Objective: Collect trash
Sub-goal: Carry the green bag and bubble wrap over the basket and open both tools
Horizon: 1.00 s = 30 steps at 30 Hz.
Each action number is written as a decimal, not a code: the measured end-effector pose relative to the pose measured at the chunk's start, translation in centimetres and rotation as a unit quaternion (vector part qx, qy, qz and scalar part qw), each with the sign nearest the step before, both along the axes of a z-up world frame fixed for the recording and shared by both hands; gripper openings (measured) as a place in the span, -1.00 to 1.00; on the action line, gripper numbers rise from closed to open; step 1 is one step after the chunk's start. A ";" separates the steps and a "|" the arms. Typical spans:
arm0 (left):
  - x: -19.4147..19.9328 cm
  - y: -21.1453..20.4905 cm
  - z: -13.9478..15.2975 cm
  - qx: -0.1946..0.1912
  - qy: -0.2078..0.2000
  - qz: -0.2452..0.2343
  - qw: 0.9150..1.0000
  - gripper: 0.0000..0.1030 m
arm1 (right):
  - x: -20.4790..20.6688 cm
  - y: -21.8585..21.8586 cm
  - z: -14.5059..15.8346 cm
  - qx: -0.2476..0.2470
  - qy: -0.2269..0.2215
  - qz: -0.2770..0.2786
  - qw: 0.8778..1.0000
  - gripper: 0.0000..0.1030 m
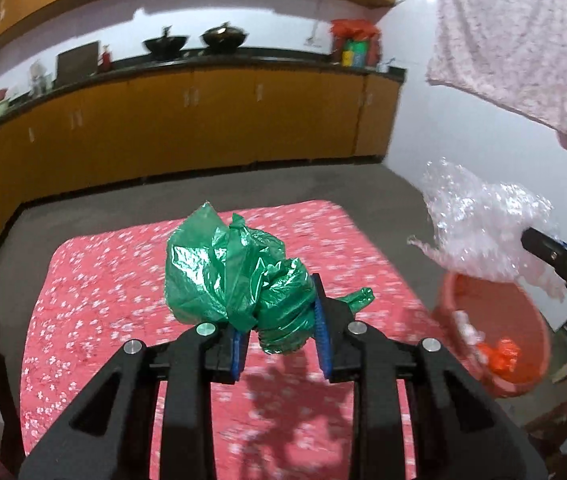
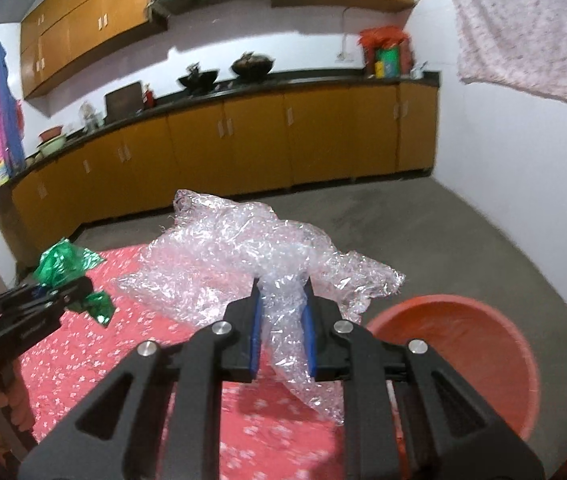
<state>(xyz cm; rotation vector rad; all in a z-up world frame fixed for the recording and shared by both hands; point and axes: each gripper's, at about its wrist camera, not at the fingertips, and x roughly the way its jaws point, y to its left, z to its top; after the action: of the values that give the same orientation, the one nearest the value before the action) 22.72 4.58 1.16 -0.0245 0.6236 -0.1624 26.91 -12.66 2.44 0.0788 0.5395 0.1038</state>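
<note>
Now we have the left hand-held gripper (image 1: 279, 320) clamped on a green bag (image 1: 235, 276) above the worktop (image 1: 103, 280), the right hand-held gripper (image 2: 281, 328) pinching bubble wrap (image 2: 243, 256) near its right edge; the tub (image 1: 523, 344) seemingly holds scraps, both pieces undropped.

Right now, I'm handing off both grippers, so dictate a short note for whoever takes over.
Left gripper: shut on the crumpled green plastic bag, held above the red floral tablecloth.
Right gripper: shut on the clear bubble wrap, held near the table's edge, close to the red tub.
Done: the tub, which sits lower than the table on the right, already holds some orange and white scraps.
Left: drop the bubble wrap into the tub, then the green bag. No other trash is visible on the cloth.
</note>
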 end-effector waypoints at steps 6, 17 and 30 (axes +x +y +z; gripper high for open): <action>-1.6 -3.9 1.6 -0.001 -0.019 -0.047 0.999 -0.46 | -3.6 -4.5 1.6 0.001 -0.019 -0.053 0.998 -0.66; -2.4 -10.0 1.9 -0.012 -0.012 -0.108 0.994 -0.46 | -7.0 -10.4 1.4 0.009 -0.015 -0.122 0.992 -0.66; -2.8 -16.1 0.4 -0.019 0.003 -0.172 0.985 -0.46 | -7.3 -14.4 -0.2 0.032 0.003 -0.168 0.985 -0.66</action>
<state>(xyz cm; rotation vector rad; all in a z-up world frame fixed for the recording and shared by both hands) 19.91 -11.48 1.53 0.0465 0.6264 -0.5094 19.65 -27.04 2.20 0.2308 0.5223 -0.2091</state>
